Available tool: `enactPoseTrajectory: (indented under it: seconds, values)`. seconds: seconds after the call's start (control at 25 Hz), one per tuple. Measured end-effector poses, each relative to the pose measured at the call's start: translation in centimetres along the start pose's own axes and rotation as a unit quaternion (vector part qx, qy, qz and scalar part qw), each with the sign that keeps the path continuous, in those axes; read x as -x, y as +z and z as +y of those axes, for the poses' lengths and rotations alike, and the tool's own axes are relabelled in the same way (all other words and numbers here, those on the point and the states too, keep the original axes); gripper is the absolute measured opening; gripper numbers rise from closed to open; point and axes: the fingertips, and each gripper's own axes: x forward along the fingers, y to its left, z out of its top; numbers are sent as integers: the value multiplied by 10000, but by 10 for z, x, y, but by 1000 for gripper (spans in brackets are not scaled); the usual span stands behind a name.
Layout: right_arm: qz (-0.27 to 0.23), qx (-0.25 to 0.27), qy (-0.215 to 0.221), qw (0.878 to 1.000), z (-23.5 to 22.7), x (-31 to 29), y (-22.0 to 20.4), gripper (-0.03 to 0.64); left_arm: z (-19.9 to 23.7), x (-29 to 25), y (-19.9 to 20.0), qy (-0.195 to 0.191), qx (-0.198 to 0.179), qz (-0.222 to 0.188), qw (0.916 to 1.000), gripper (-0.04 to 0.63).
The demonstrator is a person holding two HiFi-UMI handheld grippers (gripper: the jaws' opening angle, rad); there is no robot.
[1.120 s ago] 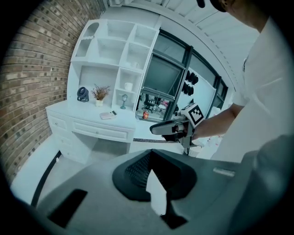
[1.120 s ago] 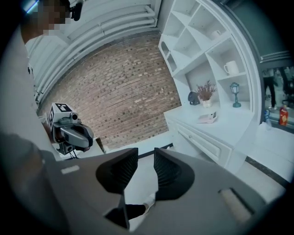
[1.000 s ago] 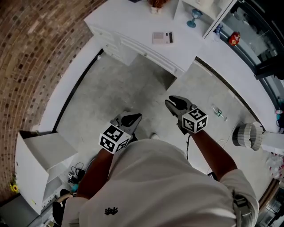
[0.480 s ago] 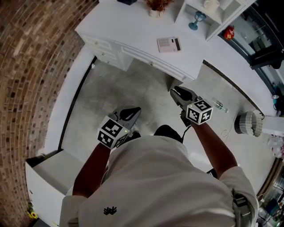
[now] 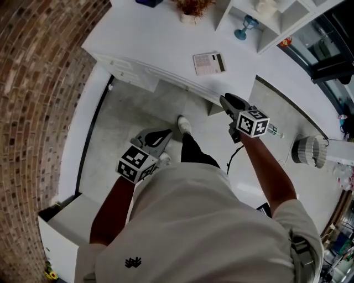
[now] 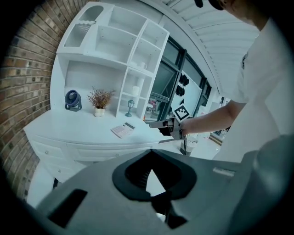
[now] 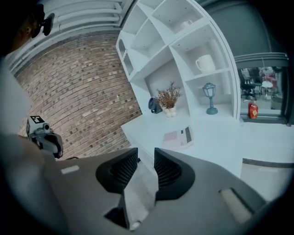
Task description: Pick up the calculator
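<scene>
The calculator (image 5: 209,63) lies flat on the white desk (image 5: 149,38), near its front edge. It is ahead of your right gripper (image 5: 227,100) and well apart from it. That gripper's jaws stand a narrow gap apart with nothing between them. Your left gripper (image 5: 165,134), over the grey floor (image 5: 127,110), has its jaw tips together and is empty. A brick wall (image 5: 38,83) stands at the left, and white shelves (image 5: 287,16) rise behind the desk. The calculator's key print is too small to read.
</scene>
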Motion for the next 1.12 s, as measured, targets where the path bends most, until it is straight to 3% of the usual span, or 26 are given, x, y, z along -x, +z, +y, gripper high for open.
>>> enactPoseTrajectory:
  seconds: [0.24,0.52,0.8,1.12]
  values:
    - [128,-248,-257,9993,-83,-52,26,139,41,-31,46,183,29,79,9998,6]
    - [170,-1105,-146,9936,-154,-108,37,191,77,-70,81,368,130,221,9990,6]
    - [451,-1444,80,9885,-182,-149,33,201,104,-100,102,541,260,342,9976,6]
    - [880,-1741,389,9800,-175,-177,27,175,130,-120,115,554,376,358,9971,6]
